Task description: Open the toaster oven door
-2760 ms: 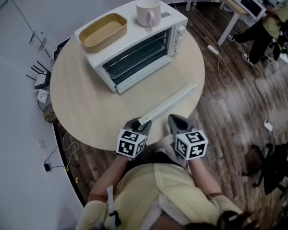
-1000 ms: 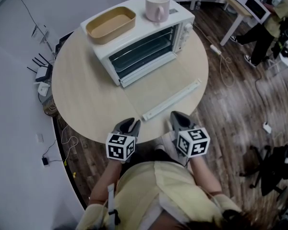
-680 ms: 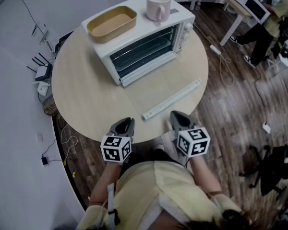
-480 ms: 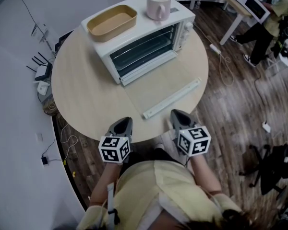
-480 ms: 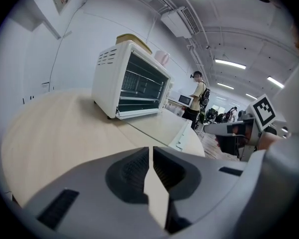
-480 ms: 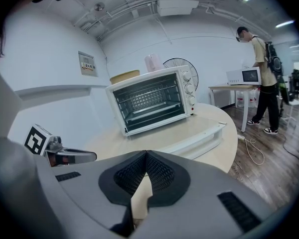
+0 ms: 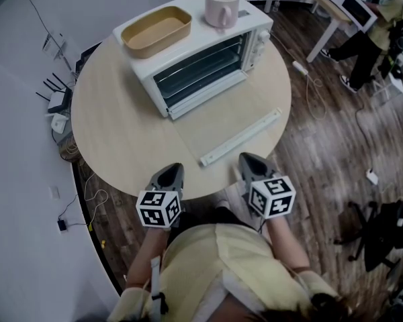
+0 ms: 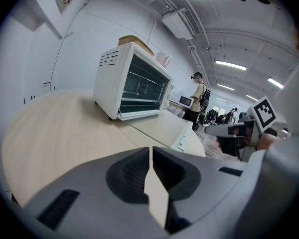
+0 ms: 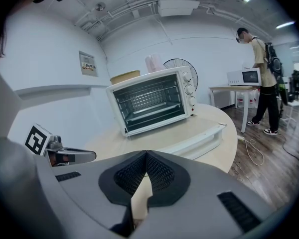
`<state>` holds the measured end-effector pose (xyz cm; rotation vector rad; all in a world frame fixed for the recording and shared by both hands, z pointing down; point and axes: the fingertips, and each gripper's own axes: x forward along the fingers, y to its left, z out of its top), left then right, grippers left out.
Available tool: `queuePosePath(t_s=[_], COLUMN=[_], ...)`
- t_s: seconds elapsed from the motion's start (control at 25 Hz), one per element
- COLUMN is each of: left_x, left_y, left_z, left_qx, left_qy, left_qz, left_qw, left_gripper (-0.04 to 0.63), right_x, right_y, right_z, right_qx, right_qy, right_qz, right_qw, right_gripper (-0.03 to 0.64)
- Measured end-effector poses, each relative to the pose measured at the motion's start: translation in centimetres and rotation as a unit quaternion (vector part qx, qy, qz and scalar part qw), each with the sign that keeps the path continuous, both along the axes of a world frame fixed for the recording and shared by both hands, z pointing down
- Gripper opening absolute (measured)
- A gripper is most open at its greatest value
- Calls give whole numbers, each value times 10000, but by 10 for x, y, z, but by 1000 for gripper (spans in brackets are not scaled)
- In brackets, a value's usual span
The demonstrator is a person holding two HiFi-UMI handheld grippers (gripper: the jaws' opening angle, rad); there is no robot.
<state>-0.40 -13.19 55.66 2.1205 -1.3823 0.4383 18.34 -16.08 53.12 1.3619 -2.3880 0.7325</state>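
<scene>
Head view: toaster oven (image 7: 195,52) on the table (image 7: 114,133), door (image 7: 240,137) folded down flat, tray (image 7: 156,32) and mug (image 7: 221,9) on top. Left gripper view: the left gripper's (image 8: 151,151) jaws have just been closing to an empty slit. Right gripper view: right gripper (image 9: 146,156) pinched together, empty.

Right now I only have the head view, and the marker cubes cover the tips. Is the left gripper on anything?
Observer: No. The left gripper has just been closing. Its own view shows the jaws together with nothing between them.
Operator: And the right one?
Observer: The right gripper is shut too, with nothing in it.
Operator: Anything inside the oven?
Observer: The right gripper view looks straight into the toaster oven and shows wire racks inside.
</scene>
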Motion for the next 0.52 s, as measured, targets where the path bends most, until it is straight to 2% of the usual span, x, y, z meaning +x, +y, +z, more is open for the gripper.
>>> queuePosePath(t_s=[0.52], left_x=[11], left_y=[-2], left_z=[8], left_qx=[-78], left_qy=[123], left_qz=[166], left_qw=[9998], left_gripper=[21], right_x=[0], right_y=[-5], right_z=[-1], right_qx=[43], right_qy=[23], right_qz=[-34], right_qw=[10000], right_gripper=[3])
